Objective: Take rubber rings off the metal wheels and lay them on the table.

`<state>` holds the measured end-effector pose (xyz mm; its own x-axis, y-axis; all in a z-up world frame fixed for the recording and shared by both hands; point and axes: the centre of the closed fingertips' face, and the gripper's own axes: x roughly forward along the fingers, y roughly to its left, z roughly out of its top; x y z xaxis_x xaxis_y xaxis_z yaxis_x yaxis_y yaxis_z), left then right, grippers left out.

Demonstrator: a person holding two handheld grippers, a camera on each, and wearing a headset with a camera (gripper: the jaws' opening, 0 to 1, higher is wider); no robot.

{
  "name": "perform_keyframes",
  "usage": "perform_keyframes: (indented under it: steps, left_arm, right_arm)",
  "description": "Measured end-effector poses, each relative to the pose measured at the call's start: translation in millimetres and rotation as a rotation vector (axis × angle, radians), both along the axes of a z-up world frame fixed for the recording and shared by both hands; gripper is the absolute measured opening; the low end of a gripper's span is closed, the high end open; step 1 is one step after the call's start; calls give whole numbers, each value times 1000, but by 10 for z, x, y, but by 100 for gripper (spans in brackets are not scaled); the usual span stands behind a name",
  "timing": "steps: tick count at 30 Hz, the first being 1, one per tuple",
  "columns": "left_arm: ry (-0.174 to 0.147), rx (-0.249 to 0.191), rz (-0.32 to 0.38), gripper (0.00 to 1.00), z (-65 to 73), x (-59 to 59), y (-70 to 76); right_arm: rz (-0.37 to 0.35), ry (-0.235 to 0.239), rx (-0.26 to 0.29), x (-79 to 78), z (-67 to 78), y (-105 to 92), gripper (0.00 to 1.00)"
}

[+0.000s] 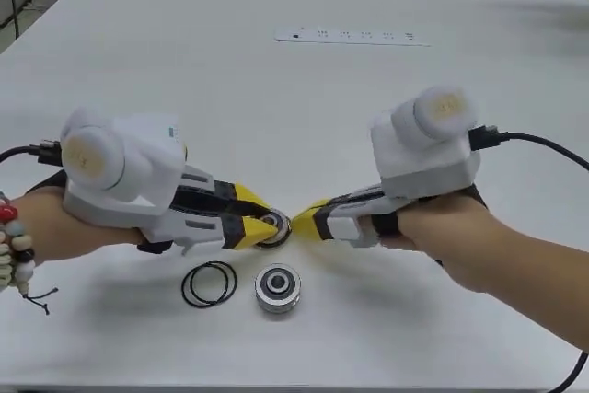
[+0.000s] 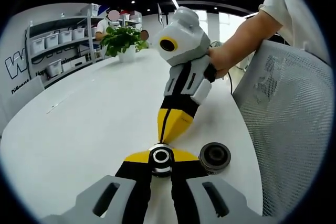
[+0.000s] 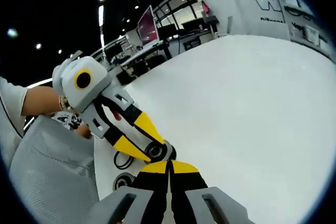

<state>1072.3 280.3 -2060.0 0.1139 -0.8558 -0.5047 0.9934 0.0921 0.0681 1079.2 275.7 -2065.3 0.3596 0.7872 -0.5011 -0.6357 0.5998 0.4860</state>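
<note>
White tabletop (image 1: 276,89), near its front edge: left gripper (image 1: 259,222) fingers clamp a metal wheel (image 2: 161,157); right gripper (image 3: 169,165) fingers, pressed together, touch its rim.

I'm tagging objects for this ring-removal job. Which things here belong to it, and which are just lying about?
Part of the job:
- metal wheel clamped in the left gripper
- right gripper, tips shut at that wheel
- second metal wheel
- loose rubber rings

Just lying about:
- power strip
- potted plant
</note>
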Motion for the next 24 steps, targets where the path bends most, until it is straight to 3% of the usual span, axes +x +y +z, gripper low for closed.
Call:
perform_keyframes:
  steps: [3,4,7,24]
  left_arm:
    - [-2,0,6,8,-1,0,2]
    - [-4,0,9,8,0,0,2]
    - [-4,1,10,8,-2,2,3]
    - [-5,3,-3,8,1,-11,-7]
  right_arm:
    - [-9,0,-1,-15,-21,-16,0]
    - [-21,22,37,-26,9,12,0]
    - [-31,37,46,-41,3,4,0]
    - [-13,45,96,-90,64,57,0]
